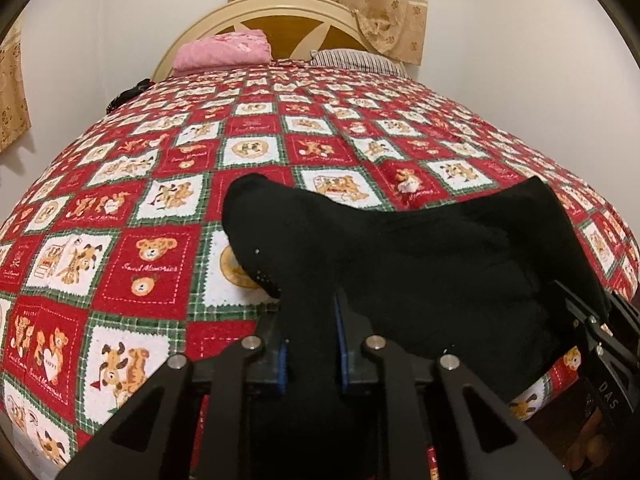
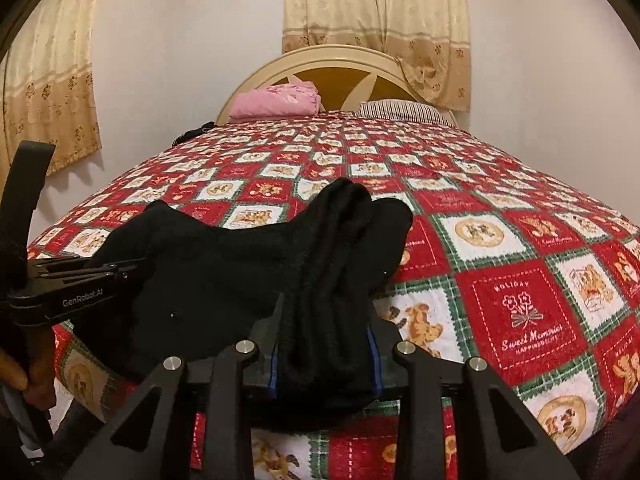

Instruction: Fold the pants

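Black pants [image 1: 420,264] lie bunched at the near edge of a bed with a red, white and green teddy-bear quilt [image 1: 152,256]. My left gripper [image 1: 310,340] is shut on a fold of the pants at their left end. My right gripper [image 2: 324,344] is shut on a thick bundle of the pants [image 2: 224,276] at their right end. The cloth stretches between the two grippers just above the quilt [image 2: 520,312]. The right gripper also shows at the right edge of the left wrist view [image 1: 600,332]; the left gripper shows at the left of the right wrist view [image 2: 80,280].
A pink folded cloth [image 1: 222,50] and a striped pillow [image 1: 356,60] lie at the headboard [image 1: 288,12]. A dark object [image 1: 128,94] sits at the bed's far left edge. Curtains [image 2: 376,20] hang on the wall behind. The quilt spreads wide beyond the pants.
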Demonstrator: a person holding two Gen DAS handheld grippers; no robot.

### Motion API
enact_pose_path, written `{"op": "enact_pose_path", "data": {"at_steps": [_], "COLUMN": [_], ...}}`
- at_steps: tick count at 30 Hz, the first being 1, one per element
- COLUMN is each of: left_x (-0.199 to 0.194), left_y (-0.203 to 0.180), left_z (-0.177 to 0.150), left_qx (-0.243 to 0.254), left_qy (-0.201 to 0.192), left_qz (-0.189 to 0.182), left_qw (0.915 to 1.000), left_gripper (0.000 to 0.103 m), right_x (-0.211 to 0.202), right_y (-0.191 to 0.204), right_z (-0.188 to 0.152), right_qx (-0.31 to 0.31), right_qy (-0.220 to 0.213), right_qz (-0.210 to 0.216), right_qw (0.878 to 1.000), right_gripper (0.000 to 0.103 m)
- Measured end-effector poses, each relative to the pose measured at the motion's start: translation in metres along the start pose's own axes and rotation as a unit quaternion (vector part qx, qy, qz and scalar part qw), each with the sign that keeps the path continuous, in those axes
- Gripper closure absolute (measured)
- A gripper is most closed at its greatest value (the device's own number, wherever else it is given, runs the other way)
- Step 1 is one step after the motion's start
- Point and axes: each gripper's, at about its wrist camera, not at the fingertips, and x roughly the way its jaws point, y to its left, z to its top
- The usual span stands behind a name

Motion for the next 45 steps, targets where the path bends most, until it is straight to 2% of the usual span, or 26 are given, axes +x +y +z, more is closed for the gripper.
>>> {"op": "enact_pose_path", "data": {"at_steps": [2,4,7,8,10,14,16,19,22,24,29,36,45], "left_x": [0.003,0.008,0.017,0.017,0.015,0.008,0.002,-0.007,-0.012,-0.015,-0.024,-0.046,-0.05], "left_y": [0.003,0.007,0.011,0.01,0.007,0.013,0.018,0.015,0.011,0.014,0.034,0.068,0.106], "left_z": [-0.001,-0.002,-0.005,-0.005,-0.006,-0.007,-0.008,-0.004,0.002,0.005,0.008,0.016,0.015], "left_qx": [-0.013,-0.03,-0.053,-0.054,-0.045,-0.061,-0.075,-0.057,-0.037,-0.035,-0.052,-0.056,-0.088], "left_qy": [0.005,0.014,0.025,0.023,0.014,0.001,-0.01,-0.028,-0.03,-0.031,-0.039,-0.083,-0.085], "left_qz": [0.001,-0.008,-0.023,-0.024,-0.046,-0.069,-0.08,-0.062,-0.029,-0.023,-0.016,0.055,0.096], "left_qw": [0.9999,0.9994,0.998,0.998,0.9978,0.9958,0.9939,0.996,0.9984,0.9986,0.9977,0.9934,0.9878], "left_gripper": [0.071,0.05,0.046,0.047,0.069,0.076,0.083,0.085,0.086,0.086,0.086,0.086,0.086], "right_x": [0.002,0.005,0.009,0.01,0.01,0.01,0.007,-0.001,-0.006,-0.008,-0.002,0.011,0.024], "right_y": [-0.001,-0.004,-0.009,-0.01,-0.011,-0.009,-0.006,0.005,0.016,0.024,0.039,0.081,0.119], "right_z": [-0.003,-0.005,-0.006,-0.006,-0.006,-0.005,-0.002,0.005,0.012,0.018,0.037,0.059,0.07], "right_qx": [-0.001,0.003,0.015,0.019,0.022,0.014,0.008,-0.009,-0.028,-0.037,-0.048,-0.076,-0.095], "right_qy": [0.003,0.008,0.014,0.014,0.014,0.013,0.008,-0.005,-0.018,-0.028,-0.042,-0.064,-0.072], "right_qz": [-0.002,-0.003,-0.001,0.001,0.002,-0.001,-0.003,-0.006,-0.009,-0.008,0.01,0.059,0.098], "right_qw": [1.0,1.0,1.0,1.0,1.0,1.0,1.0,1.0,0.999,0.999,0.998,0.993,0.988], "right_gripper": [0.07,0.07,0.07,0.07,0.07,0.07,0.07,0.07,0.07,0.07,0.07,0.07,0.07]}}
